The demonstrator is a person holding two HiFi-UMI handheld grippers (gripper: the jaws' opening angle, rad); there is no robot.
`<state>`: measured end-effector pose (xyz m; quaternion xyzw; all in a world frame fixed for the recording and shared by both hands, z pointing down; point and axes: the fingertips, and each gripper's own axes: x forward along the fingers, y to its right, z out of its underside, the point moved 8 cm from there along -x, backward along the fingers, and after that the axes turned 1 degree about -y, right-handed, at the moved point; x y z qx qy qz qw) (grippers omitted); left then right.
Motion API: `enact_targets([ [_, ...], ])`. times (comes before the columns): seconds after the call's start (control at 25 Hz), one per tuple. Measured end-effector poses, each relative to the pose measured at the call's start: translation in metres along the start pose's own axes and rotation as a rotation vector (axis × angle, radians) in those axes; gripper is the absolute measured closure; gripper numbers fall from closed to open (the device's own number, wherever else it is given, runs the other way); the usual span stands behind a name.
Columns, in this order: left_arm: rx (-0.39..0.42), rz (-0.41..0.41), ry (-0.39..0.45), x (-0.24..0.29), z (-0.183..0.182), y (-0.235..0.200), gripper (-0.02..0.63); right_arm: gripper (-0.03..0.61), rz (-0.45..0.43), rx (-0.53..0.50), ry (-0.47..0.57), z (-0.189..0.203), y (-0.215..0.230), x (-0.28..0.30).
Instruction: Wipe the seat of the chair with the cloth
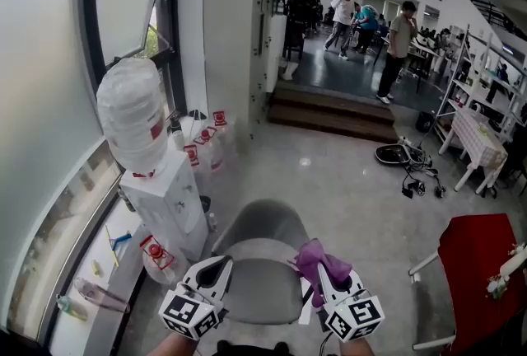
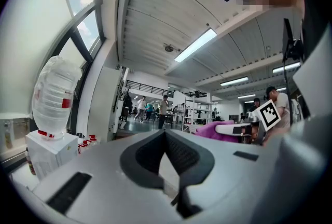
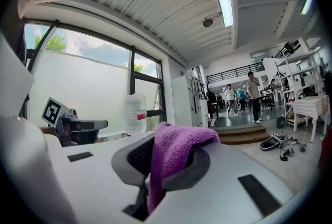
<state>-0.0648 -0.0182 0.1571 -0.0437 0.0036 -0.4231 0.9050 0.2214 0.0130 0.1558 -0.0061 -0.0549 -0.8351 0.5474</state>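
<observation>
In the head view a grey chair stands just below me, its seat [image 1: 262, 290] between the two grippers and its rounded back [image 1: 262, 222] beyond. My right gripper [image 1: 324, 274] hangs over the seat's right edge, shut on a purple cloth [image 1: 316, 258]. The right gripper view shows the cloth [image 3: 176, 146] bunched between the jaws and draped over their tips. My left gripper [image 1: 216, 270] hovers over the seat's left edge with its jaws together and nothing in them. Both grippers point up and forward, above the seat. In the left gripper view the cloth [image 2: 217, 129] shows to the right.
A white water dispenser [image 1: 170, 199] with a large bottle [image 1: 132, 122] stands close to the chair's left, spare bottles [image 1: 206, 142] behind it. A red chair [image 1: 478, 264] is at the right. Steps [image 1: 333, 111], cables [image 1: 413, 167] and people lie farther off.
</observation>
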Motion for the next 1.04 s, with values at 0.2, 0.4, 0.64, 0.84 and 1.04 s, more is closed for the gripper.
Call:
enact_targets([
  [0.2, -0.002, -0.012, 0.011, 0.001, -0.004, 0.000, 0.611, 0.551, -0.001, -0.016, 0.006, -0.007, 0.001, 0.001],
  [0.4, -0.008, -0.018, 0.014, 0.003, -0.003, -0.002, 0.611, 0.551, -0.005, -0.025, 0.006, -0.009, 0.003, 0.004],
  [0.64, 0.000, -0.021, 0.020, 0.008, -0.005, -0.005, 0.611, 0.551, -0.006, -0.034, 0.013, -0.011, 0.007, 0.009],
  [0.84, 0.002, -0.019, 0.027, 0.008, -0.009, -0.004, 0.611, 0.551, -0.002, -0.033, 0.012, -0.014, 0.009, 0.009],
  [1.04, -0.004, -0.021, 0.032, 0.009, -0.011, -0.001, 0.611, 0.551, 0.009, -0.026, 0.016, -0.014, 0.013, 0.008],
])
